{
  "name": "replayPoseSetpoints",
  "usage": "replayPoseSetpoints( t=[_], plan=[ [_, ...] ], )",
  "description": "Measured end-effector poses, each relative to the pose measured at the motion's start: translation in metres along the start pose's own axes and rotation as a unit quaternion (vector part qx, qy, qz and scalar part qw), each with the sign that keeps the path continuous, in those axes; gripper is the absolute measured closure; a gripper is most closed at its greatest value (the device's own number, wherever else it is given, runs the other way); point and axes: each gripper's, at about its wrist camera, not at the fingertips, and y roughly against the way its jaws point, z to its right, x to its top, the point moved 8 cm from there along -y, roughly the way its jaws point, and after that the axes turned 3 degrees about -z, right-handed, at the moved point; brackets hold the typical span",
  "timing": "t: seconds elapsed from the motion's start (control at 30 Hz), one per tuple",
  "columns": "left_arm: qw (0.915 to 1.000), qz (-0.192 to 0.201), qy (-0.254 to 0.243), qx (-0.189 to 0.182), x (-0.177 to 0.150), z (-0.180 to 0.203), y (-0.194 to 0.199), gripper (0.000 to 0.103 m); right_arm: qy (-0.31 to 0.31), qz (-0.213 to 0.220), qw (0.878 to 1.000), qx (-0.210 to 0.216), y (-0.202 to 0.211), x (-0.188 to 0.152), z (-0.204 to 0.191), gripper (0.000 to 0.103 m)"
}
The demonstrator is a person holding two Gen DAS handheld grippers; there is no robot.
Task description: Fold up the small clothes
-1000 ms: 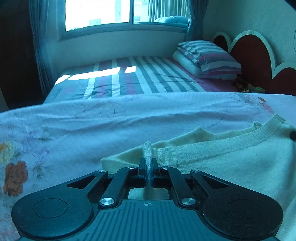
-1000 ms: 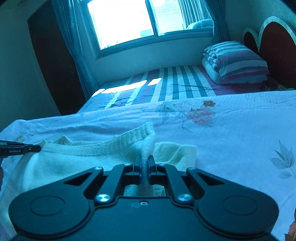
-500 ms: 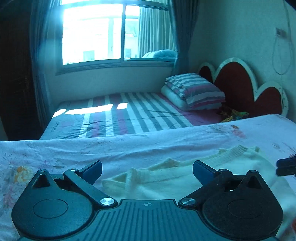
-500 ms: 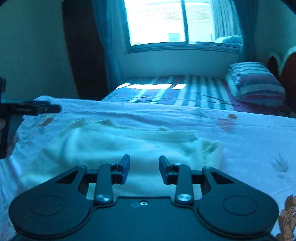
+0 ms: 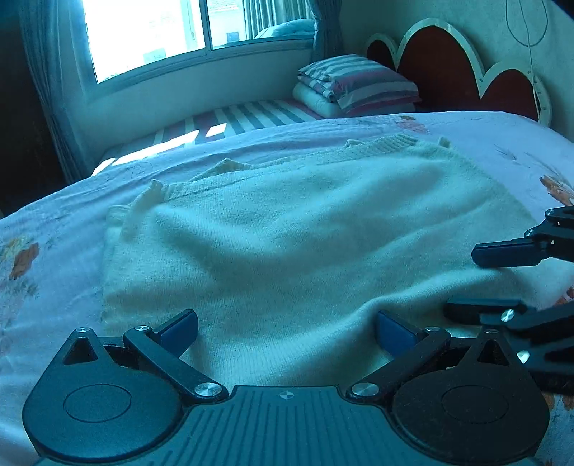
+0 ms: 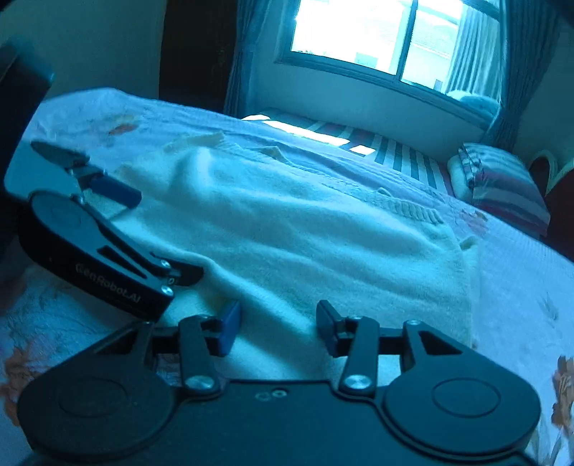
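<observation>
A cream knit sweater [image 5: 305, 229] was recorded on a pale floral-printed bedspread [image 5: 46, 258]; striped pillows [image 5: 358, 86] and black grippers with blue pads [image 5: 179, 328] were noted.

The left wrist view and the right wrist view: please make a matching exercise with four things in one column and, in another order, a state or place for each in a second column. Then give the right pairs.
Column one:
1. sweater
2. left gripper
3. striped pillow
4. window

Column two:
A. open, holding nothing
B. stacked on folded bedding near the headboard
C. bright, in the far wall
D. spread flat on the flowered bedspread

Right pairs: 1-D, 2-A, 3-B, 4-C

The right gripper is open too, low over the sweater's near edge.
</observation>
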Motion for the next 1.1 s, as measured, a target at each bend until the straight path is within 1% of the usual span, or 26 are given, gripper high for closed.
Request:
replayPoseSetpoints(
  t=[0.03, 0.07, 0.1, 0.13, 0.2, 0.27, 0.33, 0.37, 0.4, 0.43, 0.5, 0.6, 0.67, 0.73, 0.8, 0.9, 1.0, 1.07, 1.1],
  plan=[
    [1.0, -0.003, 0.001, 0.003, 0.003, 0.0, 0.004, 0.0, -0.026, 0.008, 1.0, 0.011, 0.007, 0.002, 0.007, 0.059],
    [0.9999, 0.009, 0.011, -0.004, 0.007, -0.001, 0.013, 0.0, -0.056, 0.016, 0.998, 0.013, 0.015, 0.0, 0.017, 0.059],
    [0.9986, 0.041, 0.026, -0.023, 0.014, 0.001, 0.03, 0.0, -0.076, 0.02, 0.997, 0.003, 0.022, -0.001, 0.028, 0.058],
    [0.9975, 0.055, 0.034, -0.027, 0.018, 0.002, 0.042, 0.0, -0.098, 0.028, 0.995, -0.005, 0.03, -0.004, 0.04, 0.057],
    [0.9973, 0.051, 0.042, -0.032, 0.025, 0.007, 0.05, 0.0, -0.156, 0.042, 0.987, -0.015, 0.045, -0.013, 0.064, 0.055],
    [0.9973, 0.029, 0.052, -0.043, 0.023, 0.015, 0.046, 0.0, -0.236, 0.049, 0.97, -0.015, 0.057, -0.031, 0.094, 0.055],
    [0.9965, 0.007, 0.072, -0.043, 0.021, 0.022, 0.039, 0.0, -0.314, 0.05, 0.948, -0.005, 0.061, -0.052, 0.12, 0.055],
    [0.9955, 0.0, 0.083, -0.047, 0.021, 0.024, 0.037, 0.0, -0.348, 0.05, 0.936, 0.002, 0.063, -0.062, 0.129, 0.055],
    [0.9937, -0.003, 0.096, -0.058, 0.02, 0.028, 0.035, 0.0, -0.375, 0.048, 0.926, 0.011, 0.063, -0.072, 0.135, 0.054],
    [0.9927, -0.007, 0.104, -0.061, 0.019, 0.03, 0.034, 0.0, -0.395, 0.048, 0.918, 0.016, 0.062, -0.079, 0.14, 0.055],
    [0.9923, -0.018, 0.113, -0.048, 0.018, 0.033, 0.029, 0.0, -0.417, 0.045, 0.908, 0.026, 0.058, -0.089, 0.146, 0.055],
    [0.9894, -0.03, 0.131, -0.056, 0.017, 0.033, 0.025, 0.0, -0.454, 0.041, 0.888, 0.062, 0.051, -0.099, 0.149, 0.056],
    [0.9876, -0.035, 0.143, -0.054, 0.017, 0.029, 0.02, 0.0, -0.488, 0.043, 0.868, 0.085, 0.046, -0.105, 0.151, 0.056],
    [0.9859, -0.039, 0.154, -0.051, 0.021, 0.024, 0.015, 0.0, -0.522, 0.049, 0.844, 0.115, 0.042, -0.11, 0.155, 0.056],
    [0.9849, -0.048, 0.16, -0.046, 0.022, 0.02, 0.011, 0.0, -0.546, 0.049, 0.824, 0.144, 0.038, -0.111, 0.155, 0.058],
    [0.9844, -0.069, 0.158, -0.036, 0.019, 0.019, 0.004, 0.0, -0.563, 0.045, 0.808, 0.167, 0.036, -0.112, 0.154, 0.058],
    [0.9846, -0.071, 0.155, -0.04, 0.021, 0.021, 0.004, 0.0, -0.586, 0.044, 0.785, 0.194, 0.036, -0.118, 0.153, 0.059],
    [0.9853, -0.071, 0.148, -0.046, 0.027, 0.024, 0.003, 0.0, -0.601, 0.045, 0.772, 0.201, 0.037, -0.122, 0.153, 0.061],
    [0.9864, -0.069, 0.141, -0.048, 0.032, 0.026, 0.003, 0.0, -0.605, 0.046, 0.77, 0.198, 0.04, -0.125, 0.152, 0.065]
  ],
)
